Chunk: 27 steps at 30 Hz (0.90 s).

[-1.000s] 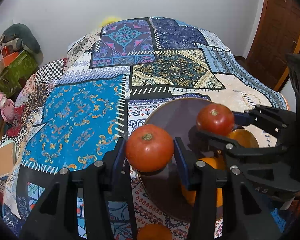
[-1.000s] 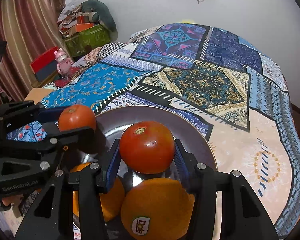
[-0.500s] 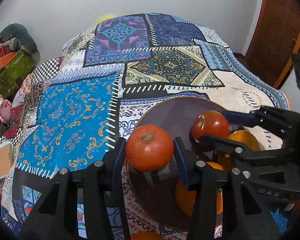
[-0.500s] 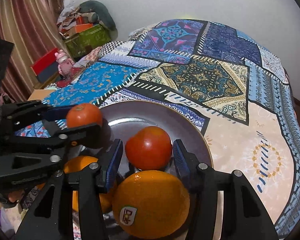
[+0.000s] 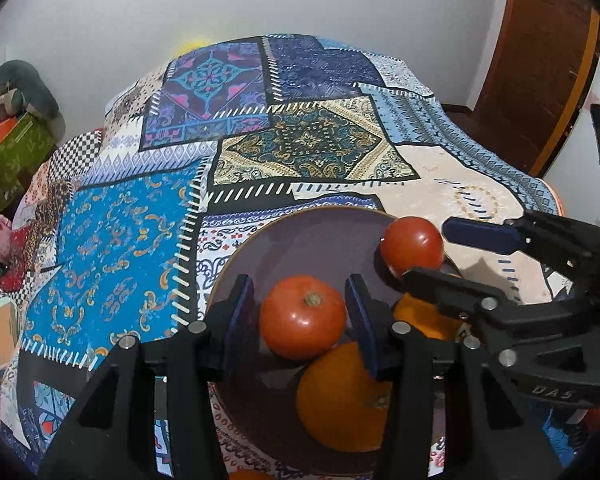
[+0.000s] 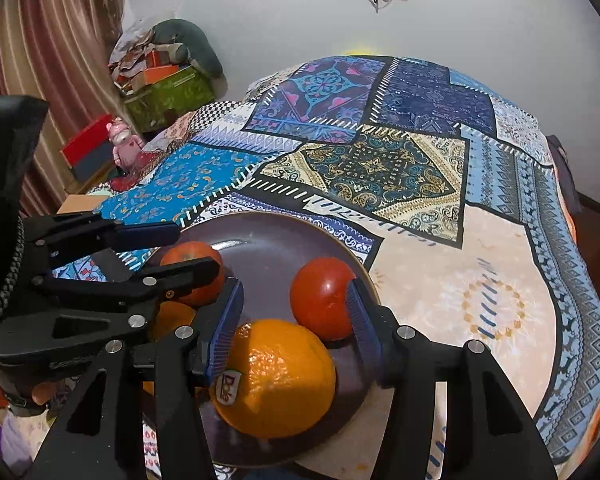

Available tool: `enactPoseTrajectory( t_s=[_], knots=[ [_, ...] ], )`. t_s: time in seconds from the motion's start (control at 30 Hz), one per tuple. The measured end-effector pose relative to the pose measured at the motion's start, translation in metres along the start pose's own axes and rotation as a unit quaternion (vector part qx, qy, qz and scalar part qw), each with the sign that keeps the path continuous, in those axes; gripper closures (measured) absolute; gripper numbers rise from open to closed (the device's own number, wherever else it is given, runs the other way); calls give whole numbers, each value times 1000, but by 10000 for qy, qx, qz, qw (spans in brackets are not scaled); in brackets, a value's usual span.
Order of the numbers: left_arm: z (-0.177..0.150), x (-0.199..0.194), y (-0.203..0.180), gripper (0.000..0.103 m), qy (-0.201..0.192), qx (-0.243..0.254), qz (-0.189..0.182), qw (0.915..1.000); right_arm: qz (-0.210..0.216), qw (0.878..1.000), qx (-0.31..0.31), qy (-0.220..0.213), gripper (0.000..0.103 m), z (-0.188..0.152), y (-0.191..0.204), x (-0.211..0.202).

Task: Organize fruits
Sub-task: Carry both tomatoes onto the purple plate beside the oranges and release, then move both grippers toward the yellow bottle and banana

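Tomato (image 6: 320, 304) lay on dark plate (image 6: 276, 248) beside Dole-stickered orange (image 6: 276, 376), right tool (image 6: 296, 292) slack around it, touching one pad only. Left tool (image 5: 300, 292) bracketed second tomato (image 5: 302, 322) over plate; grip unclear. Placing step apparently near done. Next likely: spread jaws, back both tools off without nudging fruit.

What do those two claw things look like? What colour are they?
The left gripper and the right gripper are both matte black plastic frames with silver screw heads, and each has two flat blue ridged pads. One frame carries faint raised lettering. A braided grey cord runs beside the left one.
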<state>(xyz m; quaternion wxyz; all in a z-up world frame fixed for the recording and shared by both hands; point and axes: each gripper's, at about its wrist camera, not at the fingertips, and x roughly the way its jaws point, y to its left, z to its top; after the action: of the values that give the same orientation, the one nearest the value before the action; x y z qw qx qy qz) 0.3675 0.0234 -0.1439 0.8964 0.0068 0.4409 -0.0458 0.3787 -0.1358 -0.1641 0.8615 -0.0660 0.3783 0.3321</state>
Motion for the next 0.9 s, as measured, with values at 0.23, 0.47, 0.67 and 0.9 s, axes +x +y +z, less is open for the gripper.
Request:
enactPoseTrajectory(
  t_s=[0.23, 0.47, 0.67, 0.9],
  knots=[
    [-4, -4, 1, 55, 19, -69, -36, 10000, -13, 10000, 57, 14, 53, -5, -4, -1],
    [-15, -27, 3, 55, -98, -40, 10, 9999, -85, 9999, 70, -76, 53, -9, -2, -19],
    [-32, -59, 6, 55, -254, 47, 116, 9996, -116, 9997, 25, -220, 53, -15, 8, -44],
    [-54, -90, 16, 54, -252, -114, 48, 9996, -140, 9991, 29, -389, 53, -31, 22, -73]
  ],
)
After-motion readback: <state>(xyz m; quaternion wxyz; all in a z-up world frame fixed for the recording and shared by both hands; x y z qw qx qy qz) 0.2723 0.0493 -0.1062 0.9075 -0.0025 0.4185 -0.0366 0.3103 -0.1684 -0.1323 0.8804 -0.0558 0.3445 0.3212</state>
